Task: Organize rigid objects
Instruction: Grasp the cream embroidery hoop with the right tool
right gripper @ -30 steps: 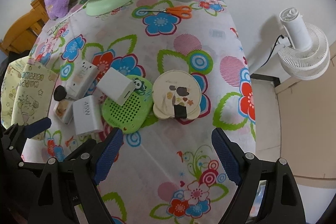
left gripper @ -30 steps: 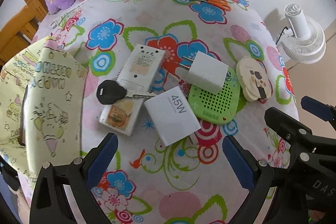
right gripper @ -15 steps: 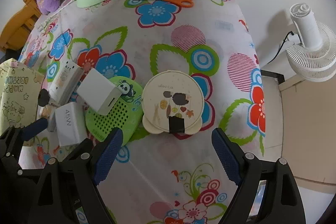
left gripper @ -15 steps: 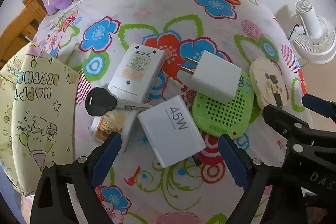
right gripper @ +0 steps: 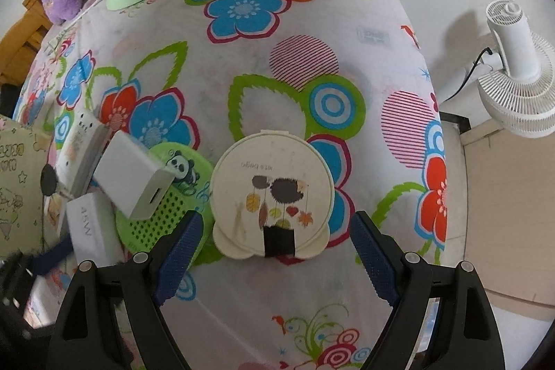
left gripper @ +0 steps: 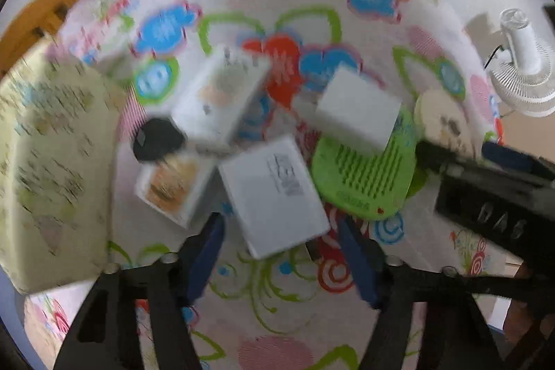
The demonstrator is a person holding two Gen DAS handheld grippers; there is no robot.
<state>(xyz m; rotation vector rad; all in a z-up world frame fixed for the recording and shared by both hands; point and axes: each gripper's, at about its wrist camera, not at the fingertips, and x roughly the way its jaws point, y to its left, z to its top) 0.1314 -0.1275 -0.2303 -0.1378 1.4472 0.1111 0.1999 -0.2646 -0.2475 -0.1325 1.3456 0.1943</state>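
Left gripper (left gripper: pixel 281 260) closing around white charger (left gripper: pixel 274 196), pads not yet touching it. Right gripper (right gripper: pixel 274 252) spread wide, unclenched, straddling round cream case (right gripper: pixel 272 193) on flowered tablecloth (right gripper: pixel 312 33).

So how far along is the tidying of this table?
Nothing looks sorted yet. The left gripper is closing around the 45W charger, not yet gripping; the right gripper hangs open over the round case. Still piled: white plug, green panda disc.
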